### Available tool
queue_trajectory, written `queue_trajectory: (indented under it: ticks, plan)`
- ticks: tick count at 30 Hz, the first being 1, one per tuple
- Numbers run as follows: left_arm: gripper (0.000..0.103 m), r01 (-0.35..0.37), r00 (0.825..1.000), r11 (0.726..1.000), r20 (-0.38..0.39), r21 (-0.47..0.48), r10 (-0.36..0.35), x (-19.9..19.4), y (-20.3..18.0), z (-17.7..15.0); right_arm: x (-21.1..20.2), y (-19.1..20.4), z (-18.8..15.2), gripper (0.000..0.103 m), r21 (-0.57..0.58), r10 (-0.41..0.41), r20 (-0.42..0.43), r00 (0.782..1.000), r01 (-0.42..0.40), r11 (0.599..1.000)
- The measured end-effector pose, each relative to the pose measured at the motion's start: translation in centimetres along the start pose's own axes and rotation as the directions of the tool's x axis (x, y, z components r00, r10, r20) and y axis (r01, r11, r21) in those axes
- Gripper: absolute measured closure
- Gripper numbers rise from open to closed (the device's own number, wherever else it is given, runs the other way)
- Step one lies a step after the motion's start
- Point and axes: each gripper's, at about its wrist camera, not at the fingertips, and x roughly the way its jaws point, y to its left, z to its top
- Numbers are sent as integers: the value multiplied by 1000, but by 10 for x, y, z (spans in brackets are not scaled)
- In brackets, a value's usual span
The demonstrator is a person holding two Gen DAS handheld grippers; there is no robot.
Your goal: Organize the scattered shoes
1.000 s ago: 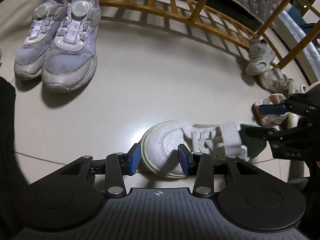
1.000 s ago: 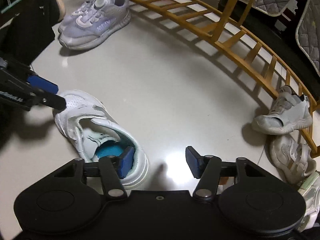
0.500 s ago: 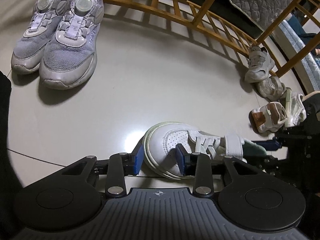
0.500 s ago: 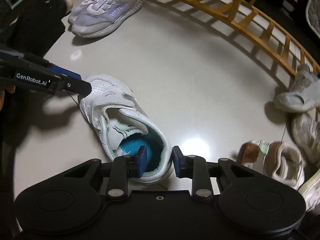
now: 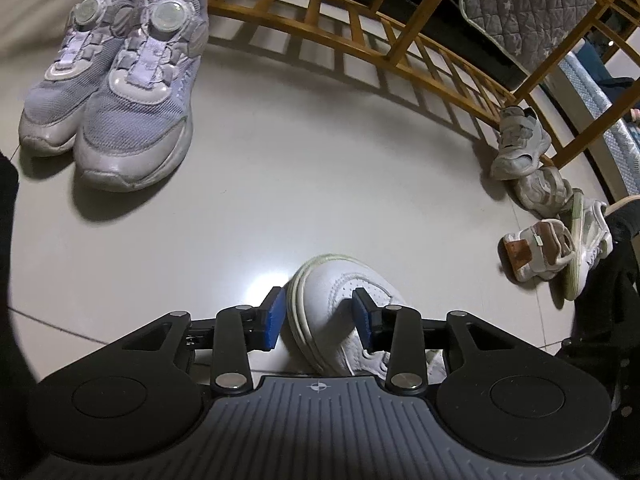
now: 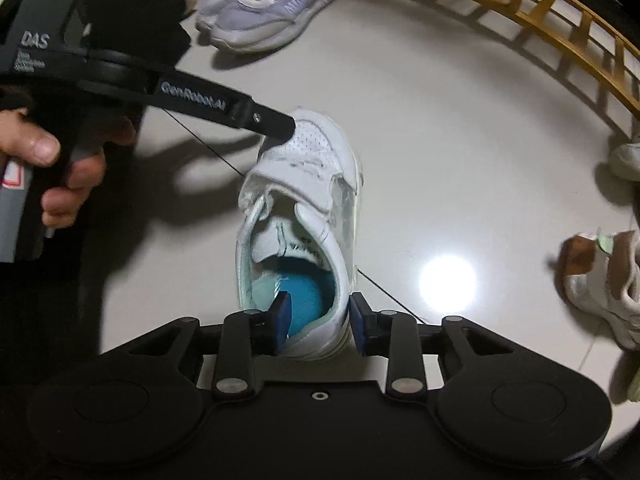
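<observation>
While your left gripper (image 5: 316, 314) points down at the floor (image 5: 300, 184), its fingers straddle the toe of the white shoe (image 5: 340, 300): one blue pad sits just outside the sole edge, the other presses on top of the toe. So it looks clenched on the toe, though whether the outer pad really touches the rubber I can't tell. That shoe sits right at the bottom middle of the view, on the floor, mostly hidden under the gripper body. Up at the top left you've got the purple pair (image 5: 120, 92) parked side by side, toes toward you, next to the wooden rail (image 5: 360, 44). Over on the right, a heap of small shoes (image 5: 548, 208) is jumbled against the same rail, some tipped on their sides.

Switching to your right wrist view: the right gripper (image 6: 320, 322) is at the heel end of the white shoe (image 6: 304, 200). One pad is inside the opening over the blue insole, the other just outside the heel wall, so the wall sits between them. The fingers are opening here, and there's a sliver of gap on the outer side, so I'd call it released. Your left gripper (image 6: 280, 128) comes in from the left with its tip on the toe, your hand (image 6: 48, 160) wrapped around its handle. Purple pair (image 6: 264, 12) is at the top, small shoes (image 6: 600, 280) at the right edge.
</observation>
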Motion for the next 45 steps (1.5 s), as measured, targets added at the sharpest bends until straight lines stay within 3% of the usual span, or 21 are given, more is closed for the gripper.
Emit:
queue_trajectory:
  ticks: [5, 11, 15, 24, 26, 31, 35, 39, 45]
  plan:
    - [64, -14, 1000, 1000, 9, 1, 14, -3, 1, -1, -5, 4, 5, 67, -8, 1, 17, 1000, 0, 1000]
    - [65, 35, 999, 999, -10, 29, -34, 4, -6, -3, -7, 14, 2, 66, -48, 11, 9, 1000, -11, 999]
    - [63, 63, 998, 995, -11, 71, -63, 8, -14, -3, -7, 17, 1, 66, -58, 62, -3, 998, -62, 996]
    - [61, 82, 996, 996, 32, 36, -83, -4, -7, -1, -39, -7, 12, 57, 14, -16, 108, 994, 15, 1000]
    - [61, 52, 998, 998, 38, 37, -53, -5, -7, -1, -40, -14, 16, 57, 42, -28, 126, 992, 23, 999]
    - [59, 5, 997, 999, 79, 40, -8, -9, -6, 1, -20, -31, 42, 50, 142, -40, 157, 987, 18, 990]
    - [56, -27, 993, 1000, 119, -10, 28, -15, 3, 5, 8, -23, 56, 44, 146, -31, 146, 989, 9, 989]
    - [55, -26, 986, 997, 162, -66, 37, -22, 12, 9, 27, -10, 66, 31, 142, -35, 145, 989, 15, 990]
    - [52, -34, 981, 996, 187, -87, 49, -27, 16, 11, 51, 4, 75, 29, 125, -75, 101, 992, 62, 990]
